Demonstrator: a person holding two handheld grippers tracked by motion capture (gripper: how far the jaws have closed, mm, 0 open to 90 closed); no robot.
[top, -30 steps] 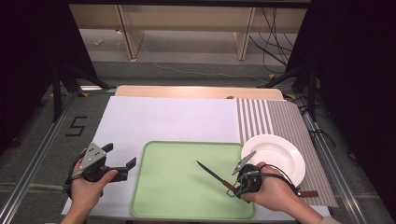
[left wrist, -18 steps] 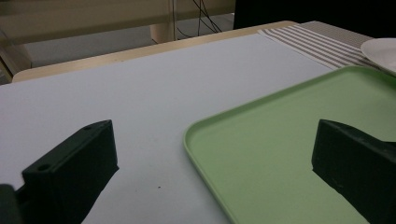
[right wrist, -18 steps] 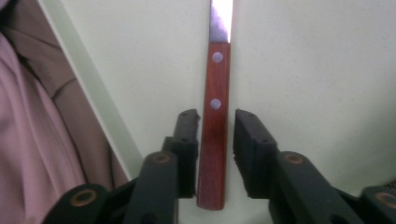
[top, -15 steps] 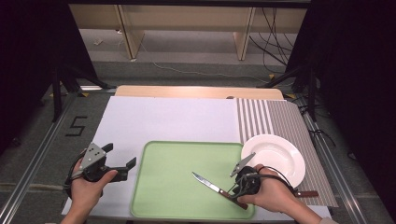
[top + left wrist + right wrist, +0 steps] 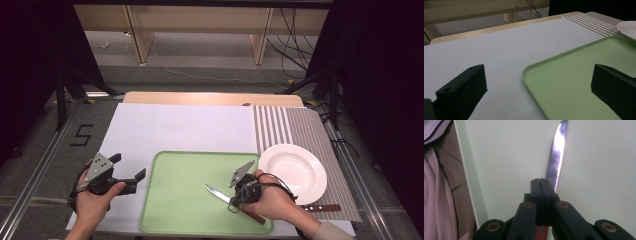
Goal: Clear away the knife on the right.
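Holding knife [image 5: 224, 196] over tray [image 5: 175, 200] | plate [image 5: 292, 172] beside | second knife [image 5: 320, 207] near

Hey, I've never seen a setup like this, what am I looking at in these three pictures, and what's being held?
A person sits at a table holding a hand-held two-jaw gripper in each hand. The high view looks down from above; the other two come from cameras riding on each gripper. On the table lie a green tray, a white plate on a striped mat, and a second knife below the plate. The right gripper is shut on a knife over the tray. The left gripper is open with nothing between its jaws, beside the tray.
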